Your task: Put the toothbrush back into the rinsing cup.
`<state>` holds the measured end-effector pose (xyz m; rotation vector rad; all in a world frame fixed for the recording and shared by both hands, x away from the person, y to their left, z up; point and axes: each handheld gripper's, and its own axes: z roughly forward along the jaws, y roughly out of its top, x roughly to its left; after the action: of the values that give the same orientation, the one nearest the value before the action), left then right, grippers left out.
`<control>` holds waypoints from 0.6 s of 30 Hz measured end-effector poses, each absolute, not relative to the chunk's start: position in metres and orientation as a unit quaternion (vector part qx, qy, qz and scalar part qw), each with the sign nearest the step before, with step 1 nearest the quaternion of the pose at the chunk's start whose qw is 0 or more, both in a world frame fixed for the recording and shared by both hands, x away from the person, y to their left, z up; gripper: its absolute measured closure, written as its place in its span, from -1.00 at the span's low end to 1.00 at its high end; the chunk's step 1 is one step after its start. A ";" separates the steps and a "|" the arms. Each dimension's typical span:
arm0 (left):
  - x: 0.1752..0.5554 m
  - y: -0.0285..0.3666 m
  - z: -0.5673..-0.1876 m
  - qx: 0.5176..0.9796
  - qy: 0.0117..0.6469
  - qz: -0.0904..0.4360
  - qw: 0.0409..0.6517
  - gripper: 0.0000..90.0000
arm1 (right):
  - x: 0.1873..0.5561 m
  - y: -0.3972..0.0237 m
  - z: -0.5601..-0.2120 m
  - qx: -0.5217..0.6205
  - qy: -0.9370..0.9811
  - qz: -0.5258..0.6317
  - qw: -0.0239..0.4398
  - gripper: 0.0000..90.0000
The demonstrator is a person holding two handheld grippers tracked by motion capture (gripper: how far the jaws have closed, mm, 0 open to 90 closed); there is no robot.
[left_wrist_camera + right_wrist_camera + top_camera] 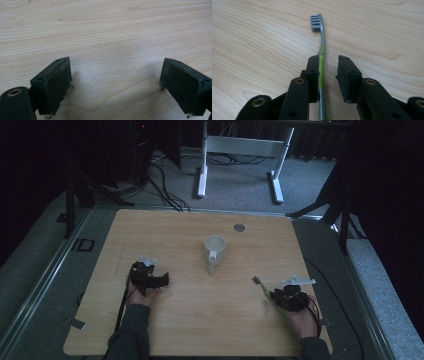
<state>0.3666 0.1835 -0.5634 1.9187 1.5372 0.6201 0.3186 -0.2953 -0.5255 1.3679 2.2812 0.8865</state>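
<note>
Between my right gripper (328, 75) jaws lies a slim grey-and-green plastic toothbrush (321, 53), flat on the pale wooden bench (262, 37), bristle head pointing to twelve o'clock. One pad touches the green handle; the other stands apart, so nothing is clamped. I judge it light, stiff and somewhat slick, best pinched at the green grip. My left gripper (115, 82) stands wide apart over bare wood. At ten o'clock from the brush stands a white ceramic mug (215, 251).
</note>
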 end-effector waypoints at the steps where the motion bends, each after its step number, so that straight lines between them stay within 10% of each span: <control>1: 0.367 0.184 -0.563 0.722 0.579 0.233 0.298 -0.76 | 0.319 -0.295 -0.524 0.480 0.803 0.311 0.166 0.58; 18: 0.367 0.183 -0.563 0.722 0.579 0.233 0.298 -0.76 | 0.325 -0.290 -0.513 0.483 0.809 0.304 0.144 0.63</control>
<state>0.3666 0.1835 -0.5634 1.9183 1.5382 0.6193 0.3252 -0.2898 -0.5129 1.3917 2.3322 0.8757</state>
